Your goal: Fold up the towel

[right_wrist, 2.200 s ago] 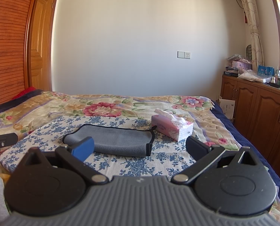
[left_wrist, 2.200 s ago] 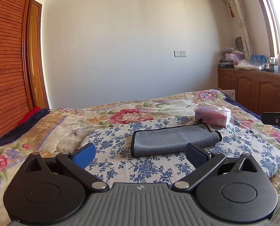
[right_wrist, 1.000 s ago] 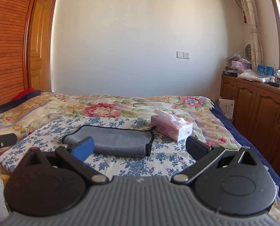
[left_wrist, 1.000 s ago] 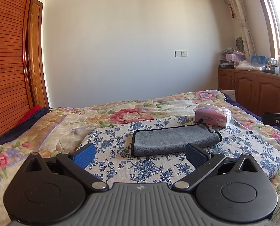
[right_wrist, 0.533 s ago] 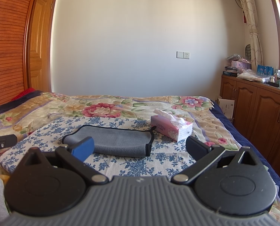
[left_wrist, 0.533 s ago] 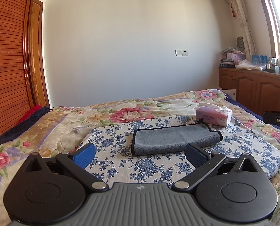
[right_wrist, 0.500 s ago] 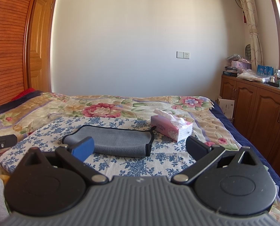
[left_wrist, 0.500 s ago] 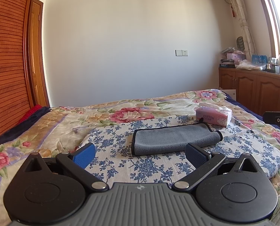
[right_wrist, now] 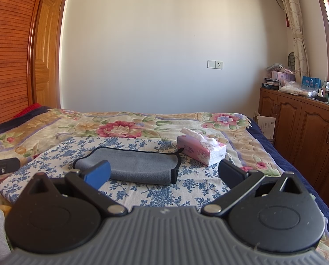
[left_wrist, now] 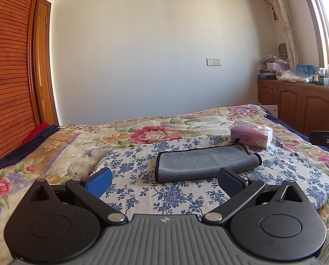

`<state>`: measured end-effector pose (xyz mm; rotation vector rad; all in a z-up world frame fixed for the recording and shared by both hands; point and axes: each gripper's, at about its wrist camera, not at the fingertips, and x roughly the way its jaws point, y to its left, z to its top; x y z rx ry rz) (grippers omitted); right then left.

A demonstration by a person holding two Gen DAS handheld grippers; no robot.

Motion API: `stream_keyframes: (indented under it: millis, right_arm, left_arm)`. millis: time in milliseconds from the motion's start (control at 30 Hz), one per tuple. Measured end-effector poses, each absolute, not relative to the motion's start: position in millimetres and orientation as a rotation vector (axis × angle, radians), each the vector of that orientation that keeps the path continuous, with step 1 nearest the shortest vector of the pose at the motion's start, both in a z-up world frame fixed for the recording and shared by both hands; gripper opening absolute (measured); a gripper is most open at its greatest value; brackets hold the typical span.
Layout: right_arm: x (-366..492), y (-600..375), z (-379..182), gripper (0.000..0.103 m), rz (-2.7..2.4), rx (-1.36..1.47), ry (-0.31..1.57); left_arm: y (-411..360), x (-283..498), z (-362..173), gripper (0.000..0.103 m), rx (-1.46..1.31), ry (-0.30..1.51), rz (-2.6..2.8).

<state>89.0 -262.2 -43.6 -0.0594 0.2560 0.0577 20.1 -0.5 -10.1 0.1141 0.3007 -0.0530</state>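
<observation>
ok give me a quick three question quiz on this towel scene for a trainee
1. True or false: the left claw is shut on the grey towel.
2. What does the towel lie on? A) the bare floor B) the blue floral cloth C) the wooden cabinet
3. Fill in: the pink ____ box sits just beyond the towel's right end.

Key: 1 false, both claws, the right claw too, are open and short of the towel. 2 B. 3 tissue.

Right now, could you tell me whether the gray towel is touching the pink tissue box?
Apart. The right wrist view shows a strip of blue-flowered cloth between the gray towel and the pink tissue box.
</observation>
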Motion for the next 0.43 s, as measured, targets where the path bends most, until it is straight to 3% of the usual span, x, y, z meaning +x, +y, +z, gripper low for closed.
stream_keyframes:
  millis: [433]
  right_arm:
    - [89.4,-262.9,-43.6,0.103,0.058,-0.059,0.256]
  left_arm:
    - [-0.6,19.3,-11.7,0.103,0.115,0.301,-0.050]
